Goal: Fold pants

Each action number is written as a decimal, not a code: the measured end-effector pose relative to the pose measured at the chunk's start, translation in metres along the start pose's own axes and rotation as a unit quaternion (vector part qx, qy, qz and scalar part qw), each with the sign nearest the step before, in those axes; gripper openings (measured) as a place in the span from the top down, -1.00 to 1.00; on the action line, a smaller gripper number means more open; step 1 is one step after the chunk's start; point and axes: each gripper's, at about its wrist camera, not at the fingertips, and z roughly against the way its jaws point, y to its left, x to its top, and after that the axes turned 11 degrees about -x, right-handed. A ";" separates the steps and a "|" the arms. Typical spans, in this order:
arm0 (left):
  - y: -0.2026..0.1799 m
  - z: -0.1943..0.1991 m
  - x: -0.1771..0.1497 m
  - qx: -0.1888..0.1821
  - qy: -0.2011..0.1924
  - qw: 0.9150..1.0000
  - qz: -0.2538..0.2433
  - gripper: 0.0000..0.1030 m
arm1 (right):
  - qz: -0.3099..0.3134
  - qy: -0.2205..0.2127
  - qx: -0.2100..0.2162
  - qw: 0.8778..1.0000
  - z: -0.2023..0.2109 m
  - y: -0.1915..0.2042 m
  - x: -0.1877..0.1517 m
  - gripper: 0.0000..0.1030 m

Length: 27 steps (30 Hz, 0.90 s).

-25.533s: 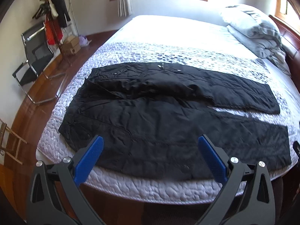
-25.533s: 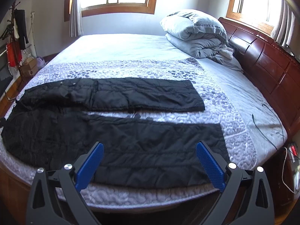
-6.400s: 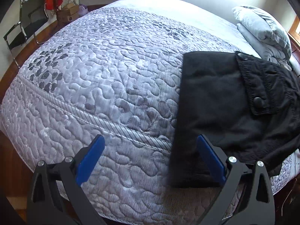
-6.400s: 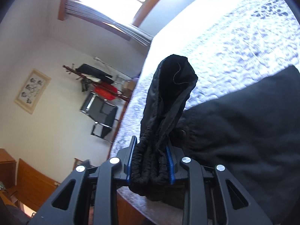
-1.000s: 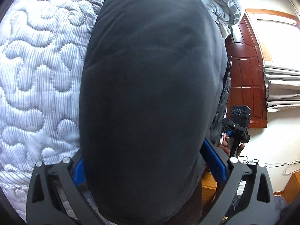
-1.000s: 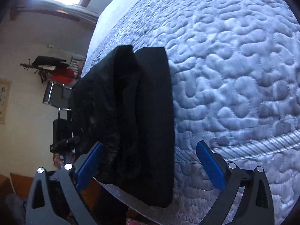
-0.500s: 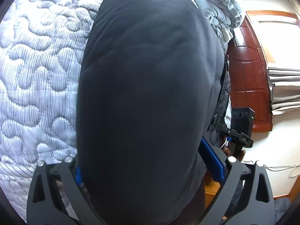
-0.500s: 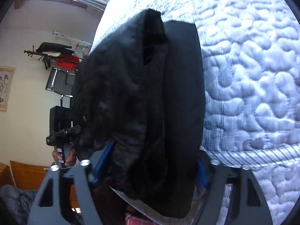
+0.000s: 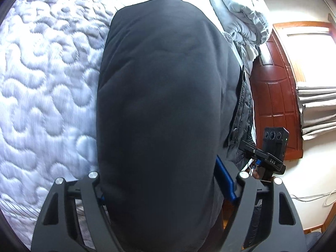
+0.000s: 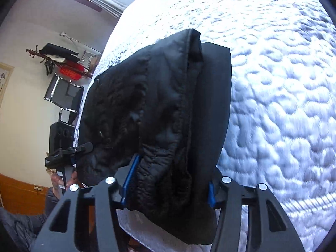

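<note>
The black pants are folded into a thick bundle at the edge of the bed. My left gripper straddles one end of it. Its jaws are closing, and the fabric fills the whole gap, with one blue pad showing against the cloth. My right gripper straddles the opposite end of the pants, where the layered edges and waistband show. Its jaws are closing too, both blue pads pressed into the fabric. A hand holds the right gripper's housing beyond the bundle, and another the left gripper's housing.
A quilted grey bedspread stretches beyond the bundle. A grey duvet pile lies by the dark wooden headboard. A chrome chair and a coat rack stand by the wall beyond the bed.
Both grippers' jaws have narrowed onto the ends of the bundle. The right one stood wide apart a second ago and now squeezes the fabric. The bundle has come up slightly.
</note>
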 end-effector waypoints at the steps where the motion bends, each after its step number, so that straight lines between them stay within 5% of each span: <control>1: 0.003 0.005 0.002 0.002 -0.005 1.000 0.001 -0.49 | 0.001 -0.001 0.002 1.000 -0.001 0.001 0.001 -0.05; 10: 0.016 0.021 0.004 0.011 -0.021 1.000 -0.013 -0.41 | -0.005 -0.009 0.013 1.000 -0.005 -0.005 -0.006 -0.06; 18: 0.016 0.029 0.003 0.004 -0.016 0.999 -0.033 -0.02 | -0.019 -0.019 0.008 1.000 -0.001 -0.018 -0.013 -0.06; 27: 0.012 0.026 0.009 0.000 -0.014 0.999 -0.042 0.19 | -0.016 -0.019 0.001 1.000 -0.006 -0.003 -0.011 -0.09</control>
